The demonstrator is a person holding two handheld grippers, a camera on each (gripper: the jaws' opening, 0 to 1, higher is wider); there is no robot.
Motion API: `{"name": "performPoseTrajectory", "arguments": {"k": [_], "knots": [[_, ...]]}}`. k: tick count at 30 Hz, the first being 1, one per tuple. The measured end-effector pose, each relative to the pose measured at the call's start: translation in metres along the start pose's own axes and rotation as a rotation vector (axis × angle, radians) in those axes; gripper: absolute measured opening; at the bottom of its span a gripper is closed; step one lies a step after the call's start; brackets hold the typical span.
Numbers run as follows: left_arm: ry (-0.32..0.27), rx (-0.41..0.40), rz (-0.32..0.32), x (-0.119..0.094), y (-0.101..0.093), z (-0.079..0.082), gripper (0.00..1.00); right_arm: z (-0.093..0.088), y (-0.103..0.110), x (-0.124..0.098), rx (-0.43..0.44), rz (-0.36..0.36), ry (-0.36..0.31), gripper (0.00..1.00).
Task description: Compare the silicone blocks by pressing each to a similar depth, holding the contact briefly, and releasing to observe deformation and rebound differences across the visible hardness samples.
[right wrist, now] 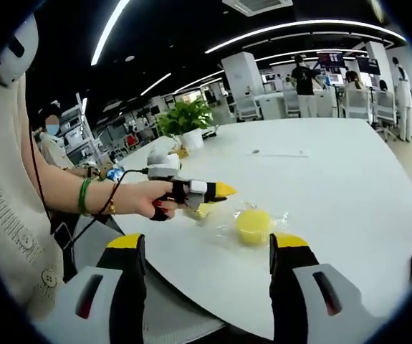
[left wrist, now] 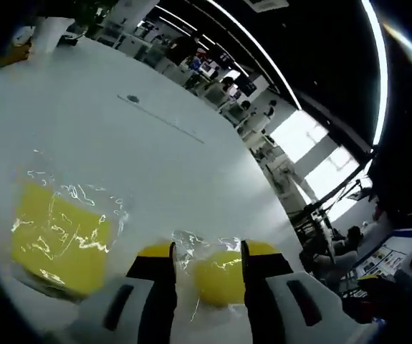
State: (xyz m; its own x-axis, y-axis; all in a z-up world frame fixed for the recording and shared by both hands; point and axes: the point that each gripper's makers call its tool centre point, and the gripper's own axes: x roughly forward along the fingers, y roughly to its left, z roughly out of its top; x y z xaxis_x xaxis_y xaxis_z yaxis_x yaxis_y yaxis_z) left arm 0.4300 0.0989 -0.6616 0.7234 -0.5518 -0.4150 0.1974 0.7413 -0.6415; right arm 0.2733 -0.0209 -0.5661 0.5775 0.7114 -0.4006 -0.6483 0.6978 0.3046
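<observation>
A round yellow silicone block point(left wrist: 216, 278) in a clear bag lies on the white table point(left wrist: 120, 143), showing between the jaws of my left gripper point(left wrist: 208, 251). The jaws stand apart, and I cannot tell whether they touch the block. A square yellow block point(left wrist: 59, 236) in a crinkled clear bag lies to its left. In the right gripper view a hand holds the left gripper point(right wrist: 220, 190) just above the table, beside the round block point(right wrist: 253, 226), with a second yellow piece point(right wrist: 204, 210) under it. My right gripper point(right wrist: 207, 244) hangs open at the near table edge, holding nothing.
A potted plant point(right wrist: 188, 118) and small items stand at the table's far left corner. A flat strip point(right wrist: 281, 153) lies mid-table. The person's forearm with a green bracelet point(right wrist: 84, 195) reaches in from the left. Chairs, desks and people fill the room beyond.
</observation>
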Motion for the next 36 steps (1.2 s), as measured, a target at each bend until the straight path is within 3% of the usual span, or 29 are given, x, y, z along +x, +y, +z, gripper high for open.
{"name": "performPoseTrajectory", "arguments": {"k": [6,11,16,21,28,36], "knots": [[-0.065,0.110,-0.030,-0.050,-0.009,0.018,0.43,0.002,0.019,0.009,-0.012,0.013,-0.004,0.70],[-0.098,0.147,-0.064,-0.094,-0.012,0.025,0.47,-0.001,0.038,0.017,-0.029,0.031,-0.001,0.71],[-0.190,0.218,-0.055,-0.148,-0.004,0.041,0.52,-0.007,0.050,0.021,-0.026,0.051,0.019,0.71],[-0.216,0.264,-0.030,-0.203,0.011,0.043,0.57,-0.006,0.058,0.020,-0.036,0.041,-0.009,0.74],[-0.200,0.375,-0.009,-0.251,0.024,0.035,0.60,-0.001,0.057,0.015,-0.038,-0.005,-0.072,0.76],[-0.220,0.481,0.025,-0.284,0.034,0.040,0.70,0.001,0.063,0.012,0.005,-0.042,-0.173,0.81]]}}
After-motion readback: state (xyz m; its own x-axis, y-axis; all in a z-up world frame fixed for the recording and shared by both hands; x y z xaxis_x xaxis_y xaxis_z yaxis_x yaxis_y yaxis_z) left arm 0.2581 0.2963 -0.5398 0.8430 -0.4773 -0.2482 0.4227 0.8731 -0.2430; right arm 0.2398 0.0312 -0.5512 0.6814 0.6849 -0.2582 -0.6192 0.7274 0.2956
